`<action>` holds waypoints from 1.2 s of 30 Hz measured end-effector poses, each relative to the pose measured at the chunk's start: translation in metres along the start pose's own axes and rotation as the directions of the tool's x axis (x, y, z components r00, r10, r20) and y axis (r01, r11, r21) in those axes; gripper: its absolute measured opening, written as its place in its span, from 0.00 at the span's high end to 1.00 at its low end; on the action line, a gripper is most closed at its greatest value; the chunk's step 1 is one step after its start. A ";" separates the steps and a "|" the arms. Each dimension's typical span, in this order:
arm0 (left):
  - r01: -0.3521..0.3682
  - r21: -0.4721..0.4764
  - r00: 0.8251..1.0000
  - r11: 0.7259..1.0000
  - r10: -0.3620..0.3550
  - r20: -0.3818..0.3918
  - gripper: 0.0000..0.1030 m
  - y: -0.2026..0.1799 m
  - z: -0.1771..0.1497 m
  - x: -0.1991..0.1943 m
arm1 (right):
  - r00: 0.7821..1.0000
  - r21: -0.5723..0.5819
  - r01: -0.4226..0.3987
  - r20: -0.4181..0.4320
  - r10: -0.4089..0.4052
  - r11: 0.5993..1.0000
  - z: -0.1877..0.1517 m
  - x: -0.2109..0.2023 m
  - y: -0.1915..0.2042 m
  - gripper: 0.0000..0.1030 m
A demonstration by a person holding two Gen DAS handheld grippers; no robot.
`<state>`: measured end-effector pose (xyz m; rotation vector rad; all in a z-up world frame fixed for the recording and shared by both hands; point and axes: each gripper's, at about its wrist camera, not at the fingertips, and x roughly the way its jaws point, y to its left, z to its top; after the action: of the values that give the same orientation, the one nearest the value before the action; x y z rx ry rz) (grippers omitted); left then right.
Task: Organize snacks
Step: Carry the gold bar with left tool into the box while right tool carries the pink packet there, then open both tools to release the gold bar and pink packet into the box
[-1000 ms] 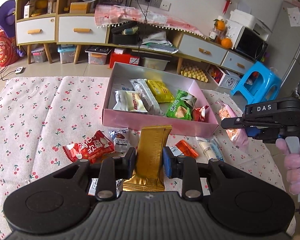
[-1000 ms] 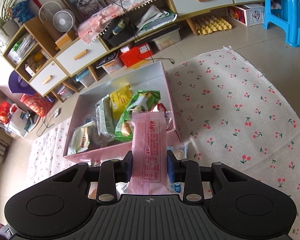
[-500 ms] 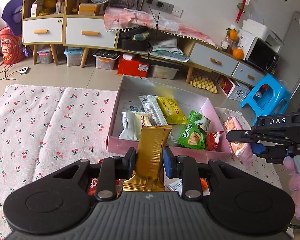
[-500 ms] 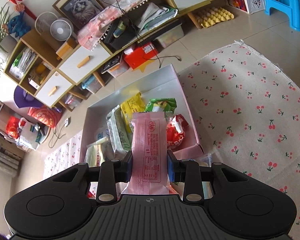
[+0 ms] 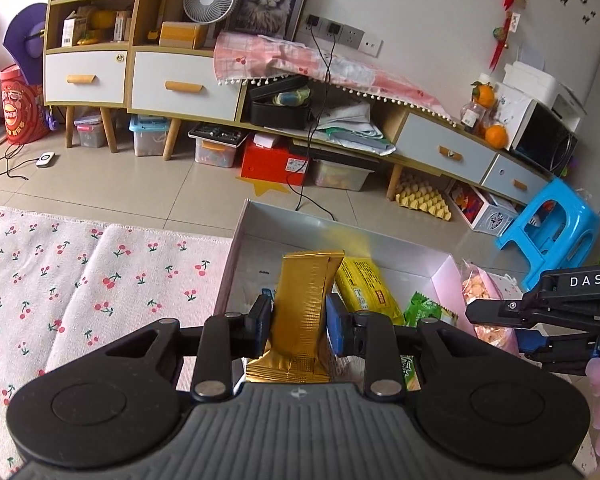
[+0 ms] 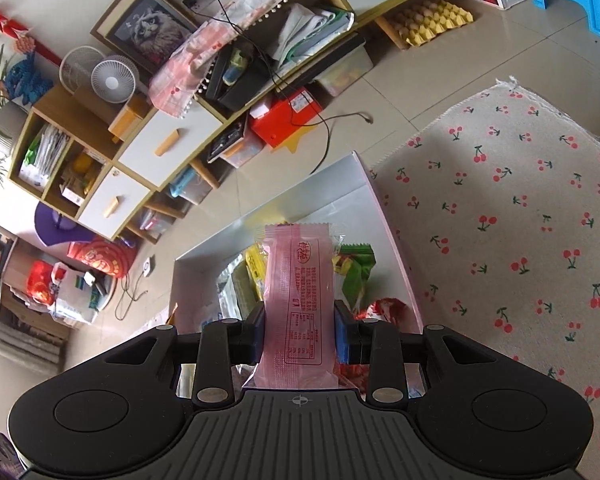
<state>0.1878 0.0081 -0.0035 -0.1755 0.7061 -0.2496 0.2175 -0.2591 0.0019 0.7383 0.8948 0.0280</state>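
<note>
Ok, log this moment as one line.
left gripper: shut on gold packet | right gripper: shut on pink packet | both over box

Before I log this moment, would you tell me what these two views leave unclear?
- Left wrist view: the gold packet and left gripper hide the box floor nearest the camera.
- Right wrist view: the pink packet covers the snacks behind; its print is too small to read.

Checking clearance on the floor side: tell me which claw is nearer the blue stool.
Right. The right claw, shut on the pink packet, hangs by the box wall on the blue stool side; the left claw, gripping the gold packet, is over the box's middle, farther away.
</note>
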 end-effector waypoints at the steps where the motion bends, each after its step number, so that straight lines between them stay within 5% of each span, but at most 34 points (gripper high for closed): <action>1: -0.010 0.005 1.000 1.000 0.010 0.009 0.74 0.000 0.000 0.002 | 1.000 -0.003 -0.004 -0.001 0.004 1.000 0.002 0.005 0.003 0.69; 15: -0.036 0.054 0.999 0.998 0.034 0.036 0.72 0.004 0.003 0.021 | 0.999 -0.070 -0.034 0.005 0.035 0.997 0.003 0.038 0.025 0.65; 17: -0.056 0.053 0.998 0.997 0.054 0.034 0.53 0.003 0.002 0.021 | 0.999 -0.066 -0.038 0.005 0.038 0.997 0.003 0.037 0.024 0.58; 19: -0.066 0.043 0.997 0.997 0.064 0.041 0.42 0.004 0.001 0.019 | 0.999 -0.064 -0.040 0.015 0.041 0.997 0.002 0.035 0.022 0.36; 20: -0.068 0.039 0.997 0.997 0.066 0.040 0.41 0.004 0.001 0.018 | 0.999 -0.066 -0.040 0.020 0.041 0.997 0.002 0.033 0.022 0.34; 29: -0.085 0.009 0.996 0.996 0.085 0.020 0.21 0.008 0.003 0.000 | 1.000 -0.156 0.001 0.017 0.002 0.988 -0.010 0.014 0.030 0.20; 36: -0.116 0.034 0.993 0.993 0.116 0.004 0.14 0.012 -0.002 -0.019 | 1.000 -0.215 0.008 0.017 -0.004 0.977 -0.028 -0.004 0.039 0.14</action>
<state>0.1748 0.0249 0.0038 -0.1018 0.7066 -0.1498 0.2054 -0.2148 0.0167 0.5332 0.8624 0.1118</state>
